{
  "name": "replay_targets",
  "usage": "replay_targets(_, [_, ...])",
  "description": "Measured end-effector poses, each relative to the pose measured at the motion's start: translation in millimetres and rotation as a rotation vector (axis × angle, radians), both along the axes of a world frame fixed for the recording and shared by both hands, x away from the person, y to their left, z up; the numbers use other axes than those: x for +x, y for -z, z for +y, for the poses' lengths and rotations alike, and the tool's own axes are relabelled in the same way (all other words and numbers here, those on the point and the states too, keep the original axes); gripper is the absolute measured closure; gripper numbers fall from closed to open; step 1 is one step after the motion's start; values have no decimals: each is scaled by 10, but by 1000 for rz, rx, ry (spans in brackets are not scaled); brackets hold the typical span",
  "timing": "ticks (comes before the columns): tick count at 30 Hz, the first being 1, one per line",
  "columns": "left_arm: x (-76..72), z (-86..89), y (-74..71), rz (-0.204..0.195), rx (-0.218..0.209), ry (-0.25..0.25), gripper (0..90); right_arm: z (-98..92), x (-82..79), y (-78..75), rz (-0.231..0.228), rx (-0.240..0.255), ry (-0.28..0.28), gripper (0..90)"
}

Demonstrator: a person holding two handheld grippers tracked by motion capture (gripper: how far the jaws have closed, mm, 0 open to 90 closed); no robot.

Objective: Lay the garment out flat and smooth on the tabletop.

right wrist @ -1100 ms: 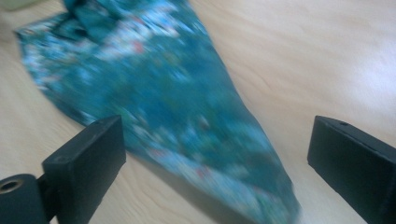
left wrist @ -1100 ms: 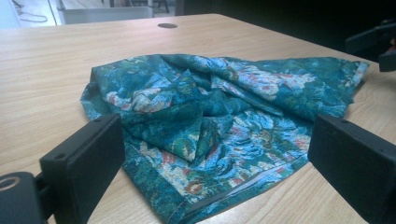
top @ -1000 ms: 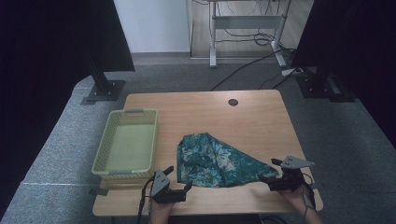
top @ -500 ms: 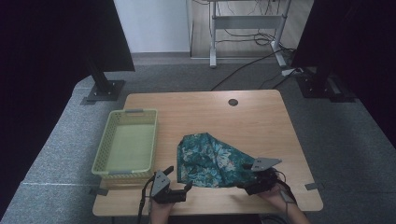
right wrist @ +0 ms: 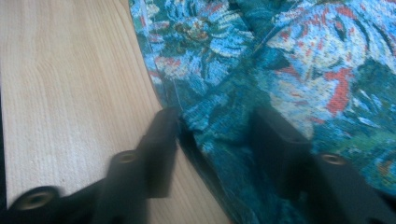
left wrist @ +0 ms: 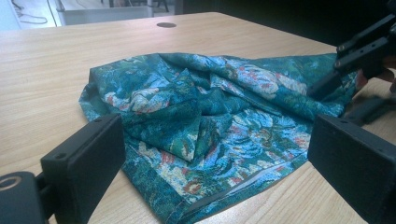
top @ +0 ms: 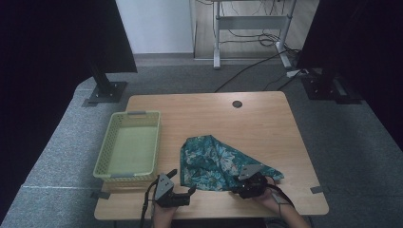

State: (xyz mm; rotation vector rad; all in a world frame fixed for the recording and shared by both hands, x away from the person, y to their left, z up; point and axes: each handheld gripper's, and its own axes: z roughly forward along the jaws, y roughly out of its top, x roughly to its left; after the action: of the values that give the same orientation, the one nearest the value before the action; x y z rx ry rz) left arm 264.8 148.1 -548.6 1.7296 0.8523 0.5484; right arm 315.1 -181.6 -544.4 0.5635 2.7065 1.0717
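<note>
Closing around the floral cloth's (right wrist: 261,70) edge near the bench (top: 266,118) front, right tool (right wrist: 210,135) straddling hem, not yet pinching; left tool (left wrist: 210,158) gaping wide beside it. High view adding green basket (top: 129,147).

Light wood table (top: 266,118) w/ a round dark cable hole (top: 237,104) near its far edge, standing on grey speckled carpet (top: 351,142). White wall (top: 154,26) at back. Dark panels on black stands at left (top: 102,88) & right (top: 328,85). Behind, a grey metal desk frame (top: 252,21) w/ loose cables (top: 247,69) trailing over the floor. Even, dim indoor light.
</note>
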Motion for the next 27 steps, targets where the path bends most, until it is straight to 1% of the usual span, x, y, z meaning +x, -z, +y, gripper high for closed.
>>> replay_targets(2, [0,2,0,0,-2,1,41,-14,-9,-3,6,1,-5,610])
replay_targets(4, [-5,5,1,-2,-8,0,41,-32,-31,2,5,6,-16,643])
replay_targets(6, [-12,0,1,-7,-4,-2,42,-57,-60,2,4,7,-24,692])
replay_targets(9, [-12,2,1,-5,-6,0,43,-102,-117,-13,19,-1,-51,765])
replay_targets(13, [-9,6,2,-3,-11,0,44,-187,-220,-27,66,5,-93,809])
replay_targets(17, [-10,6,2,-4,-12,0,44,-273,-312,-55,89,-10,-126,831])
replay_targets(18, [-8,6,1,-3,-11,1,44,-296,-322,-65,92,-7,-120,836])
replay_targets(19, [-7,7,1,-2,-11,2,43,-322,-326,-78,83,-1,-113,837])
replay_targets(20, [-8,7,1,-2,-12,1,44,-350,-323,-93,82,11,-103,837])
replay_targets(22, [-5,7,1,1,-12,3,44,-408,-295,-128,74,39,-81,838])
replay_targets(25, [-4,7,1,2,-12,3,44,-494,-246,-199,71,98,-48,838])
replay_targets(27, [-4,8,1,2,-13,2,44,-538,-224,-248,55,127,-30,846])
